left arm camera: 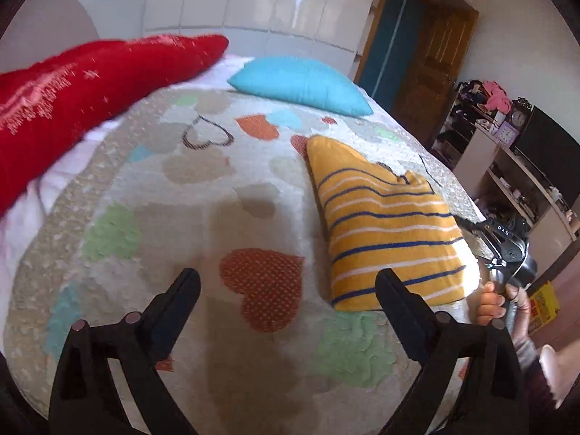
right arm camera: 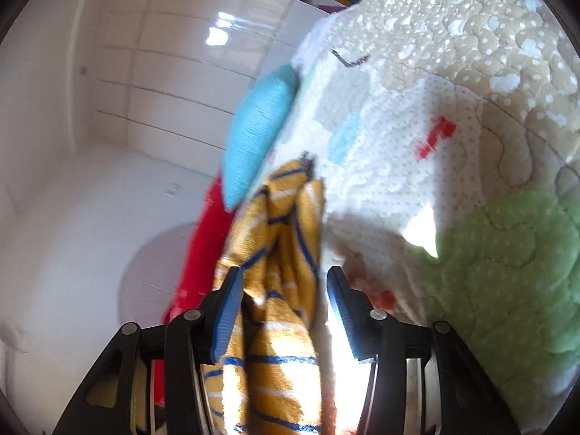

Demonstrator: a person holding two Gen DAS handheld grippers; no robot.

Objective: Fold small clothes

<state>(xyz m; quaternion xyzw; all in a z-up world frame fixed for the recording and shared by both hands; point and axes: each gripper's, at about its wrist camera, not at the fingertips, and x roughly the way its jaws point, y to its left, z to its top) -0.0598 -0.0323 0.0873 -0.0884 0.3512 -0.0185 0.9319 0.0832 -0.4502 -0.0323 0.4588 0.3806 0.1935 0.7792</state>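
right gripper (right arm camera: pixel 282 286) straddles striped garment (right arm camera: pixel 275 253).

"DAS" on right tongs (left arm camera: pixel 471 225)

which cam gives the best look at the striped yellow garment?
Left wrist: the whole yellow garment shows, folded flat on the bedspread, stripes sharp. Right wrist shows only a bunched, blurred strip of it between the right gripper fingers.
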